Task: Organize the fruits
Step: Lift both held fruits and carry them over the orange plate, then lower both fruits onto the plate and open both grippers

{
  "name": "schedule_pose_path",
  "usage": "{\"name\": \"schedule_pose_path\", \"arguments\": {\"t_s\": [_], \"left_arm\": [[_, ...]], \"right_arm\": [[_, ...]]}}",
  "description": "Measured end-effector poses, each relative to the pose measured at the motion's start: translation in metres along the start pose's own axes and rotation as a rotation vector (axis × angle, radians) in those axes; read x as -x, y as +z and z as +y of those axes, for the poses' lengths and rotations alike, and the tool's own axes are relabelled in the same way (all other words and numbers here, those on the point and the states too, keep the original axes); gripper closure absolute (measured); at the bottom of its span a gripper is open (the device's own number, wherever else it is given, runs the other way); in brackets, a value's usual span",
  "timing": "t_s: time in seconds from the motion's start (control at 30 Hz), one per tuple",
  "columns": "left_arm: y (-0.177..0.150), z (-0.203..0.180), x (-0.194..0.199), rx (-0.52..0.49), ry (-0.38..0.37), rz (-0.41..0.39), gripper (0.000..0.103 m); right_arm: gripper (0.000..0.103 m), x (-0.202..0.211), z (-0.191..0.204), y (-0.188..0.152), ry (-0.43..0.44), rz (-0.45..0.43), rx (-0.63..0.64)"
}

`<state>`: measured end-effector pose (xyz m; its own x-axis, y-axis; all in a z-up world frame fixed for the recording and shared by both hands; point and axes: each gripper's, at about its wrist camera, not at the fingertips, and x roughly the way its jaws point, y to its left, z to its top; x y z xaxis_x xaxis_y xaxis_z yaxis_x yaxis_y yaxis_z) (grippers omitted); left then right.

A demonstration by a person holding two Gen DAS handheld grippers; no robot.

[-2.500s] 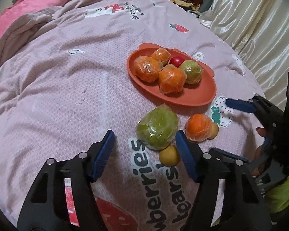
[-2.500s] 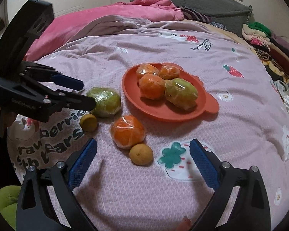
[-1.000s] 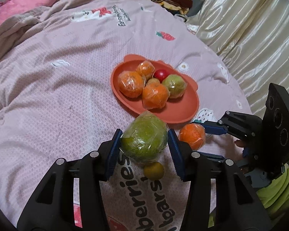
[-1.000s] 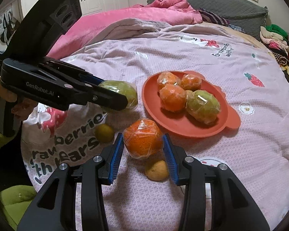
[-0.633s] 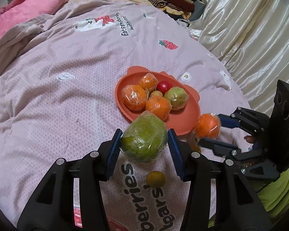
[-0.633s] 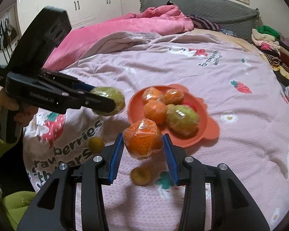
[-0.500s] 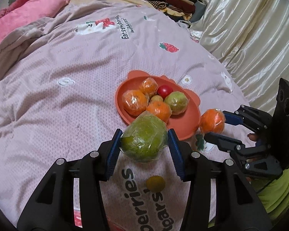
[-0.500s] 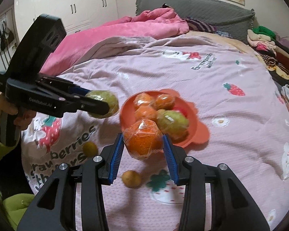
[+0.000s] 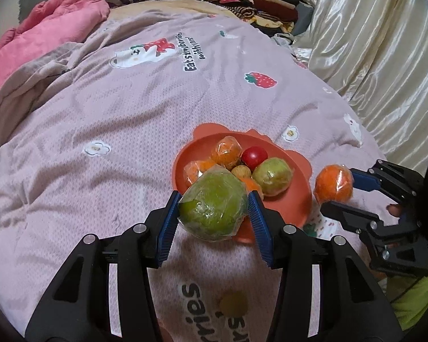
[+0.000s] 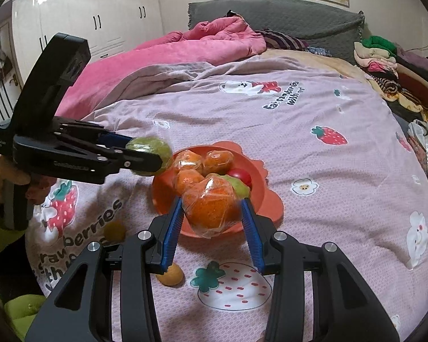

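Our left gripper (image 9: 213, 210) squeezes a wrapped green fruit (image 9: 213, 207) just above the near edge of the orange plate (image 9: 288, 205). Our right gripper (image 10: 211, 210) squeezes a wrapped orange (image 10: 211, 203) there too.

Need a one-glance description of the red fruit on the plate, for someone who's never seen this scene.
Find the orange plate on the pink strawberry-print bedspread. In the pile on it, toward the far side, sits the small red fruit, between a wrapped orange and a wrapped green fruit. It is the only red piece, and it looks smooth, glossy and unwrapped.
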<state>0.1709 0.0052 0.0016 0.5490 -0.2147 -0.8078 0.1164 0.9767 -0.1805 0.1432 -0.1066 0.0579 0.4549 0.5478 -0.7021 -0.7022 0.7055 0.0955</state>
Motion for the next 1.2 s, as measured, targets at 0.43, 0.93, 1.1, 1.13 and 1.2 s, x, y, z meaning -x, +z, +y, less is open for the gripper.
{"name": "schedule_pose_path", "arguments": {"t_s": [0.43, 0.93, 1.1, 1.13, 1.2], "left_arm": [[-0.002, -0.001, -0.014, -0.004, 0.022, -0.015, 0.063], [0.002, 0.005, -0.021, 0.014, 0.007, -0.034, 0.063], [0.002, 0.006, -0.021, 0.016, 0.004, -0.044, 0.063], [0.001, 0.005, -0.021, 0.013, 0.007, -0.045, 0.063], [0.001, 0.005, -0.021, 0.013, 0.006, -0.045, 0.063]], "right_arm": [[0.063, -0.013, 0.004, 0.001, 0.005, 0.023, 0.011], [0.063, -0.028, 0.013, 0.001, -0.038, 0.051, 0.063], [0.063, -0.034, 0.016, -0.001, -0.035, 0.060, 0.069], [0.063, -0.035, 0.017, 0.000, -0.034, 0.061, 0.070], [0.063, -0.037, 0.019, 0.000, -0.032, 0.062, 0.074]]}}
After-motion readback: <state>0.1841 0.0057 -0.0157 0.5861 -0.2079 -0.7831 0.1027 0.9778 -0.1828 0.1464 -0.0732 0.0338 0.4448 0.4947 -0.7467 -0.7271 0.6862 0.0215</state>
